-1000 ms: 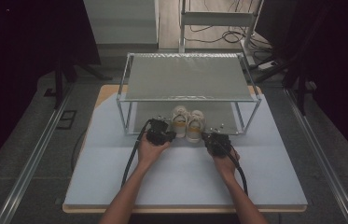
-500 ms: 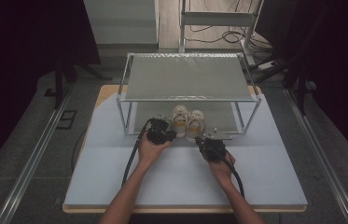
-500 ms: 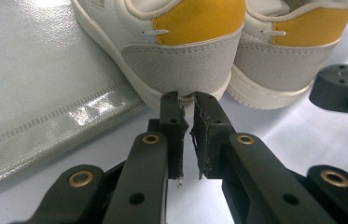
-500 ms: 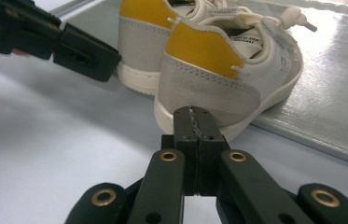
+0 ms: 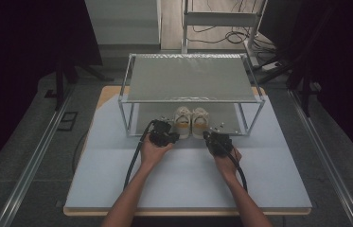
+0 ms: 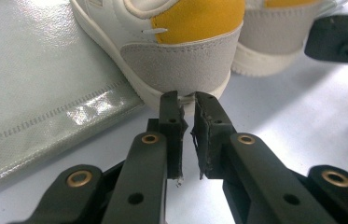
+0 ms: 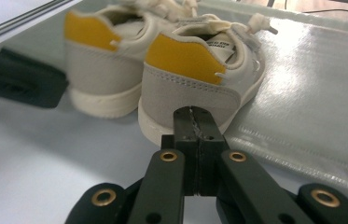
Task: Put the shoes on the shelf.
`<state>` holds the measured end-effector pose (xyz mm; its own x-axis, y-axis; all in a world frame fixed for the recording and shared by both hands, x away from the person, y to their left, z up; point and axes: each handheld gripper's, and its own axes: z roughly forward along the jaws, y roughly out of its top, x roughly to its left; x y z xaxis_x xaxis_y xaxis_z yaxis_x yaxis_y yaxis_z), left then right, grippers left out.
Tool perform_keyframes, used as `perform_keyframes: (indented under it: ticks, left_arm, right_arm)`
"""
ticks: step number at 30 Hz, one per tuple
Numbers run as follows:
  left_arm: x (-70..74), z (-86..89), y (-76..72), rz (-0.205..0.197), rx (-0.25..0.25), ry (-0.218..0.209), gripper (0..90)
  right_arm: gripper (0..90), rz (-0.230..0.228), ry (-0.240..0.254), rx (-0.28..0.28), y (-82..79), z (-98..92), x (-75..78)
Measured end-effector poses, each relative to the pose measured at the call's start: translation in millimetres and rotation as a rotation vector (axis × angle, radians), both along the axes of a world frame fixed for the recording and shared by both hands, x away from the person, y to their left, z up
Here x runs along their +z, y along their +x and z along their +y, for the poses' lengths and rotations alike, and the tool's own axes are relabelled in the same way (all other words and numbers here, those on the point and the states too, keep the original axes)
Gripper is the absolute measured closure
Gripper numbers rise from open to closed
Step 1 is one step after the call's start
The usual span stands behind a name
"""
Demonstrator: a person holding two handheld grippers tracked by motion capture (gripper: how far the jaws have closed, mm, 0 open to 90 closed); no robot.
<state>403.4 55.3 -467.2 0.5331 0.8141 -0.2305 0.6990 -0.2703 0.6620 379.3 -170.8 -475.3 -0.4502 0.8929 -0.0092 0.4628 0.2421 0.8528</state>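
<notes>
The shoes (image 5: 191, 121), light with stiff padded heels, want gripping at the heel collar; left gripper (image 6: 188, 109) fingers barely apart, right gripper (image 7: 195, 122) fingers together, both empty.

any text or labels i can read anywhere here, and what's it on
Tongue label inside the nearer shoe in the right gripper view: dark printed lines, too small and blurred to read.
No other word, brand, number or sign is readable: none on the other shoe, the shelf rack, the left gripper or the right gripper.
</notes>
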Motion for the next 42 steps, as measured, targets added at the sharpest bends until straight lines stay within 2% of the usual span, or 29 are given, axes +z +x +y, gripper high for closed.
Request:
perform_keyframes:
  ticks: [6, 11, 13, 14, 17, 21, 22, 23, 35, 37, 42]
  left_arm:
    - [-0.5, -1.6, 1.1, -0.004, 0.008, -0.003, 81.2]
    - [0.9, -4.9, 5.5, -0.012, 0.007, 0.011, 81.3]
    - [2.0, -5.5, 9.2, -0.012, 0.013, 0.016, 81.2]
    - [2.6, -4.0, 13.6, -0.025, -0.007, 0.031, 81.2]
    - [2.5, -5.6, 21.2, -0.021, 0.006, 0.030, 81.0]
    - [-1.7, -9.3, 32.6, -0.024, -0.012, 0.062, 80.8]
    - [-3.6, -10.6, 34.6, -0.021, -0.011, 0.062, 80.7]
    - [-5.0, -14.0, 33.5, 0.003, 0.027, 0.033, 80.8]
    - [-7.0, -14.7, 35.8, -0.001, 0.021, 0.020, 80.8]
    - [-7.2, -14.7, 35.8, -0.001, 0.019, 0.021, 80.9]
    - [-7.4, -14.8, 36.0, 0.000, 0.017, 0.023, 80.8]
  right_arm:
    - [89.8, 0.015, 0.012, -0.009, 12.0, 1.9, -2.4]
    - [89.8, 0.018, 0.023, -0.008, 13.6, 4.6, -5.4]
    - [89.9, 0.019, 0.028, -0.009, 13.9, 4.2, -5.4]
    - [89.9, 0.021, 0.028, -0.006, 14.0, 3.8, -5.3]
    - [89.8, 0.025, 0.029, -0.004, 14.7, 3.6, -4.8]
    - [89.8, 0.028, 0.023, -0.003, 16.1, 3.2, -4.0]
    - [89.8, 0.029, 0.022, -0.005, 16.7, 3.2, -3.7]
    - [89.8, 0.025, 0.020, -0.008, 17.5, 3.1, -3.6]
    - [89.7, 0.047, 0.016, -0.077, 42.5, -5.4, -6.3]
    - [89.7, 0.055, 0.012, -0.075, 45.4, -4.4, -9.3]
    - [89.8, 0.040, 0.018, -0.079, 47.1, -0.7, -12.5]
